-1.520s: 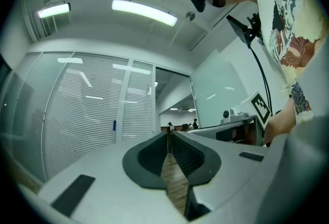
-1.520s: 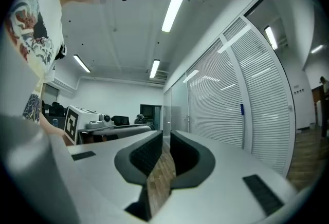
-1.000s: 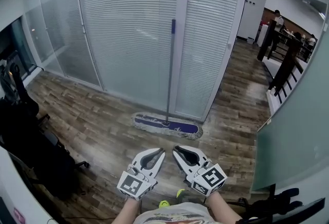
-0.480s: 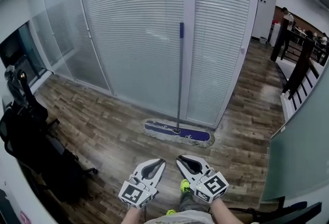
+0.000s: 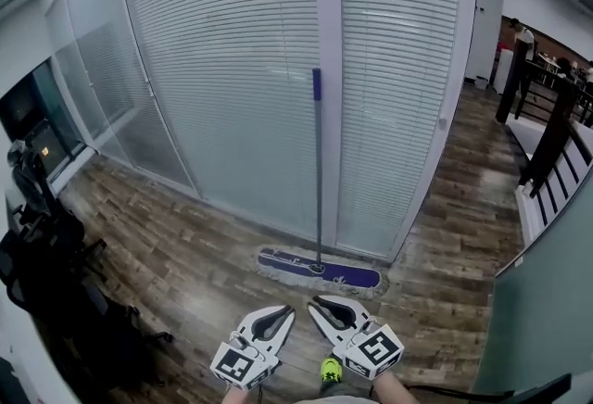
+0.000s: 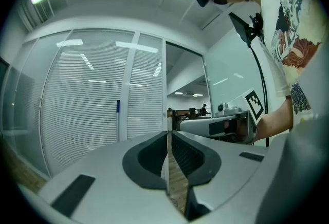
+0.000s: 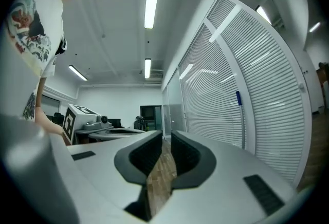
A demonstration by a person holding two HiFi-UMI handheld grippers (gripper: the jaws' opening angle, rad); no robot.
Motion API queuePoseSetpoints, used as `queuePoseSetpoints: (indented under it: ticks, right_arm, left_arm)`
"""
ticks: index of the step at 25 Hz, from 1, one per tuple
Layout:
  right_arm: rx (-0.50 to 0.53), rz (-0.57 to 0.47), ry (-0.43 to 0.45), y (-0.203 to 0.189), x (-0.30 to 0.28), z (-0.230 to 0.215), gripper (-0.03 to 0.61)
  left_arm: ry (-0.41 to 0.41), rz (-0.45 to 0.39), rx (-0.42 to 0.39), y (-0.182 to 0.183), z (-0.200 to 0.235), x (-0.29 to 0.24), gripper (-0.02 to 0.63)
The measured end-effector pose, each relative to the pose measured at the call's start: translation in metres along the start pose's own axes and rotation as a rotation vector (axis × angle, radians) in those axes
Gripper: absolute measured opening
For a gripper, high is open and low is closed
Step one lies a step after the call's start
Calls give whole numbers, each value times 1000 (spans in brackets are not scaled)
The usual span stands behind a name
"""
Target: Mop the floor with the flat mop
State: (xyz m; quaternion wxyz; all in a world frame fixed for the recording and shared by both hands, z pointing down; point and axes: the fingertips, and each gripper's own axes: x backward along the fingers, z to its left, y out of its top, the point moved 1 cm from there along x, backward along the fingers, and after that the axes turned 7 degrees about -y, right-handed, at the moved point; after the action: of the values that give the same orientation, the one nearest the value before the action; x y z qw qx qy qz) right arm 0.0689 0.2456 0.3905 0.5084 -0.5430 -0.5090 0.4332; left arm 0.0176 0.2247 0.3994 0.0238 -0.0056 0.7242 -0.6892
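The flat mop [image 5: 318, 198] stands at frame centre, its handle upright against the glass wall [image 5: 232, 69] and its head lying left-to-right on the wood floor [image 5: 185, 245]. At bottom centre, the left tool [image 5: 285, 312] and right tool [image 5: 316, 304] are both closed and empty, clear of the mop.

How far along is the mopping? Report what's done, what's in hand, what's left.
Done: nothing that shows; the flat mop stands upright by the blinded glass wall, its head on the wood floor. In hand: nothing; the left gripper and right gripper are shut and empty, short of the mop. Left: grasp the handle, then mop the floor.
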Motion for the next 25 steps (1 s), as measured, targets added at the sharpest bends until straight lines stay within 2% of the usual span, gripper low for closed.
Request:
queuePoseSetpoints:
  ticks: [9,13,20,25]
  right_arm:
    - [-52,10,18,-10,-46,-103,57]
    - [-52,14,-1,-5,-64,-130,57]
    - [-46,41,-28,-11,-106,-180,57]
    - [-22,62,-75,-15,-152,-220,57]
  left_arm:
    - [-26,81,-15,-25,45,-99,31]
    - [-36,119,-37,-26,61,-122,31]
    - [-28,112,-20,-35,109,-162,31]
    - [-95,100,-1,-45,158,-199,32]
